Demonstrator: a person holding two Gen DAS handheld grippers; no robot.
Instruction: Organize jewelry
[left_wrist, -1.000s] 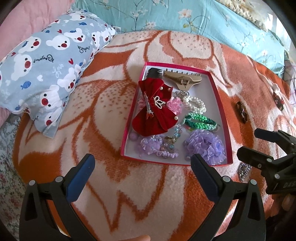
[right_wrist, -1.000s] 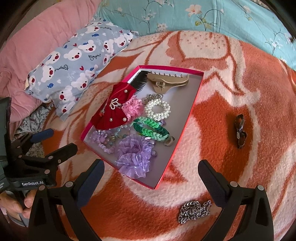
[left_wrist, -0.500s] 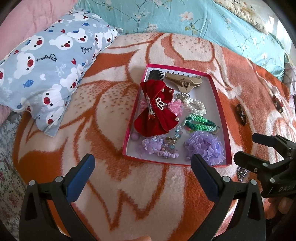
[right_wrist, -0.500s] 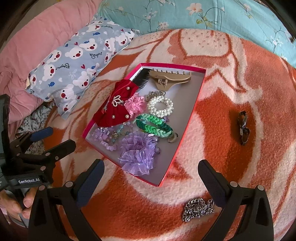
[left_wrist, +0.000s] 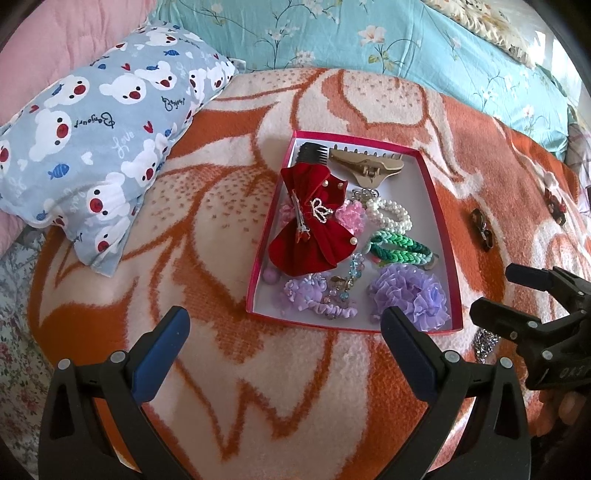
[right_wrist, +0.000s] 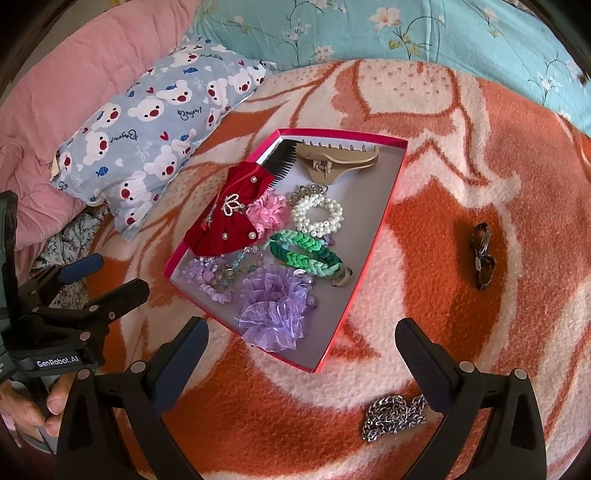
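Note:
A red-rimmed box (left_wrist: 436, 192) (right_wrist: 391, 192) lies on the orange and white blanket. It holds a red velvet bow (left_wrist: 314, 225), a tan claw clip (left_wrist: 365, 166), a pearl bracelet (right_wrist: 317, 216), a green braided band (right_wrist: 306, 253), purple scrunchies (right_wrist: 273, 306) and beads. A silver chain (right_wrist: 393, 413) lies on the blanket near my right gripper's right finger. A dark brown clip (right_wrist: 482, 254) (left_wrist: 482, 229) lies right of the box. My left gripper (left_wrist: 284, 336) is open and empty, short of the box. My right gripper (right_wrist: 301, 350) is open and empty, over the box's near corner.
A blue bear-print pillow (left_wrist: 99, 122) lies left of the box. A pink quilt (right_wrist: 74, 85) and a teal floral quilt (left_wrist: 369, 33) lie behind. Another small dark clip (left_wrist: 554, 203) sits at the far right of the blanket.
Both grippers have drawn back slightly; the box looks a little farther away in both views. The chain now lies closer to the right finger. Both stay open.

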